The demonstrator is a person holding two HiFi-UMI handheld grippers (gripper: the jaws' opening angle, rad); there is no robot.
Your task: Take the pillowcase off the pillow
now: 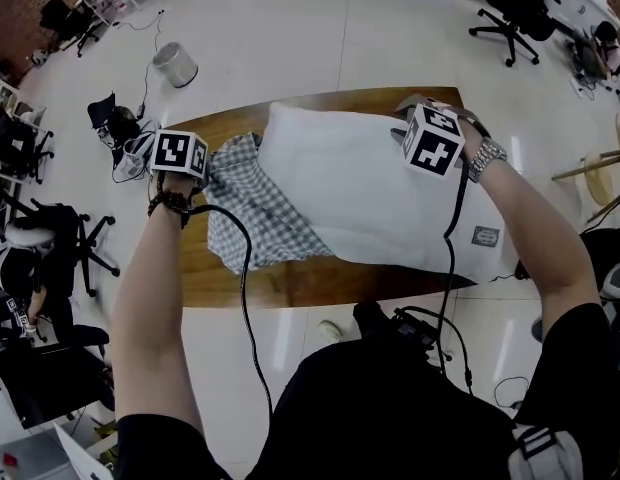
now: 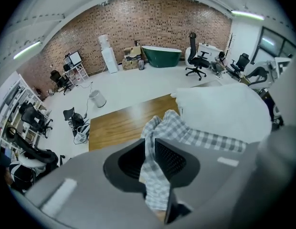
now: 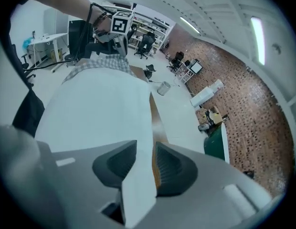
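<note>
A white pillow (image 1: 350,193) lies across the wooden table (image 1: 290,280), and the checked pillowcase (image 1: 255,213) bunches off its left end. My left gripper (image 1: 202,173) is at the case's far left corner. In the left gripper view the checked cloth (image 2: 160,175) runs slack between the barely parted jaws of that gripper (image 2: 149,159), beside the pillow (image 2: 224,111). My right gripper (image 1: 412,110) is at the pillow's far right corner. In the right gripper view the pillow's edge (image 3: 100,109) lies between the jaws of the right gripper (image 3: 145,163), with a gap at the right pad.
A small waste bin (image 1: 175,63) and a dark bag (image 1: 115,123) sit on the floor beyond the table's left end. Office chairs stand at the back right (image 1: 510,8) and at the left (image 1: 60,238). A green tub (image 2: 161,56) stands by the brick wall.
</note>
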